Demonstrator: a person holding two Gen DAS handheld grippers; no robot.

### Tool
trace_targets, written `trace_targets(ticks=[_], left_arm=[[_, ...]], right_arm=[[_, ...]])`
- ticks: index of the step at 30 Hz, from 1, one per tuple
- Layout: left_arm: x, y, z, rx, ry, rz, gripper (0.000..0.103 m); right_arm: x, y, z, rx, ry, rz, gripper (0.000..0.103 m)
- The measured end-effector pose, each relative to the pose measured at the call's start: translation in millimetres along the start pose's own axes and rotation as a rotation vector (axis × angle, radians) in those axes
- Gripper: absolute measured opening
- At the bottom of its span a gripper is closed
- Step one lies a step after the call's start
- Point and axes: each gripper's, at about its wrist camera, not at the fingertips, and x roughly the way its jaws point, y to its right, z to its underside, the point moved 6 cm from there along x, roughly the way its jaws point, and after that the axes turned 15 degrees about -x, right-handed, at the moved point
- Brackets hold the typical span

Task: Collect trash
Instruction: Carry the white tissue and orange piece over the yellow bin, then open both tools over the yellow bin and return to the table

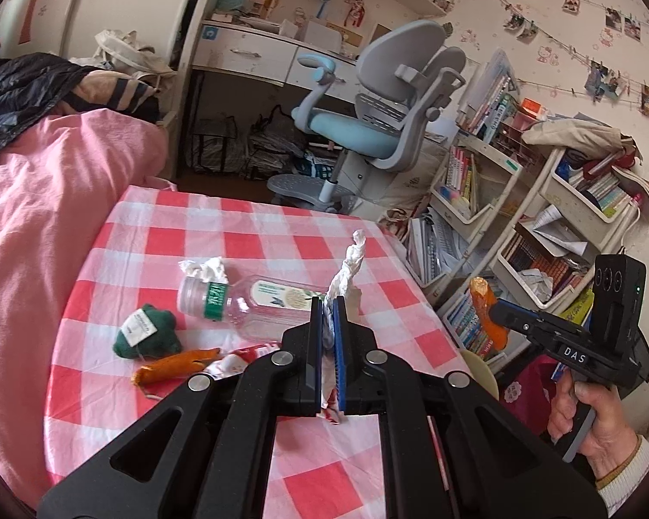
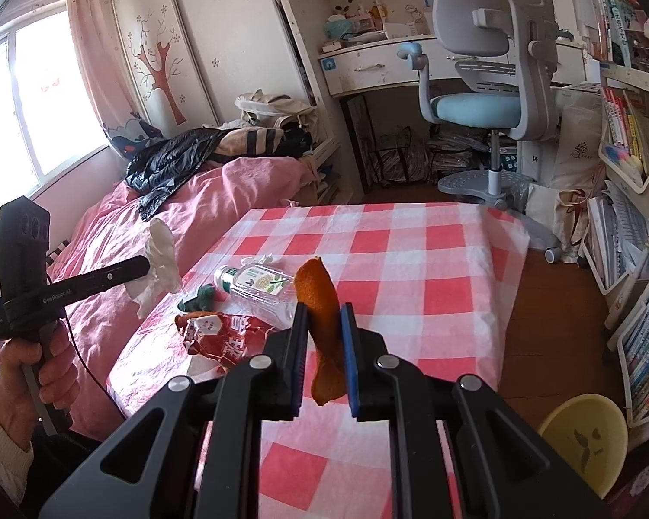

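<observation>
My left gripper [image 1: 329,305] is shut on a twisted white tissue [image 1: 352,255] and holds it above the checked table [image 1: 255,225]. Seen from the right wrist, that left gripper [image 2: 145,264] holds the tissue [image 2: 162,259] over the table's left edge. My right gripper [image 2: 323,309] is shut on a strip of orange peel [image 2: 318,298]; from the left wrist, the right gripper [image 1: 493,311] and the peel [image 1: 482,302] sit off the table's right side. On the table lie a clear plastic bottle [image 1: 255,302], a crumpled tissue [image 1: 205,268], another peel piece [image 1: 177,365] and a red wrapper [image 2: 220,337].
A green felt toy [image 1: 147,331] lies beside the bottle. A pale yellow round object [image 2: 584,437] stands on the floor right of the table. A pink bed [image 1: 43,216] borders the left side. A desk chair [image 1: 367,129] and book racks [image 1: 519,216] stand beyond and to the right.
</observation>
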Motion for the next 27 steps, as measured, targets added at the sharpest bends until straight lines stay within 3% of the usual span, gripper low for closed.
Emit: trace_targets(ticks=[4,9,13,17,20,23,25,26,27], left_arm=[[22.6,38.6,14.9,0.007,-0.051,0.068,0.005],[68.0,121.3,51.7,0.073,-0.142,0.159,0.005],[120.5,197.8,95.1,0.127,-0.242,0.233,0.005],[181.2,257.5,147.0,0.176,-0.345,0.256,0.005],[228.7,287.7,183.0,0.175,-0.421,0.246,0.005],[274.3,305.5,217.4,0.191,-0.503,0.186,0.006],[290.1,309.5,230.8,0.193,-0.538,0.147,0.021],[291.7,310.8,231.6,0.2,-0.534,0.127,0.026],[286.9,310.9,229.2,0.21,-0.515,0.122,0.038]], right_arm=[[-22.0,30.9,21.5,0.001,-0.025,0.057,0.016],[-47.0,99.4,79.0,0.075,-0.091,0.161,0.016],[-58.5,155.3,130.8,0.173,-0.142,0.232,0.016],[-48.5,199.0,185.6,0.279,-0.218,0.259,0.019],[-50.6,227.2,215.2,0.398,-0.21,0.297,0.045],[-71.3,239.4,227.2,0.476,-0.152,0.355,0.048],[-86.2,239.8,224.7,0.488,-0.114,0.387,0.048],[-90.3,238.6,222.1,0.481,-0.103,0.395,0.048],[-94.9,236.8,217.6,0.469,-0.09,0.401,0.048]])
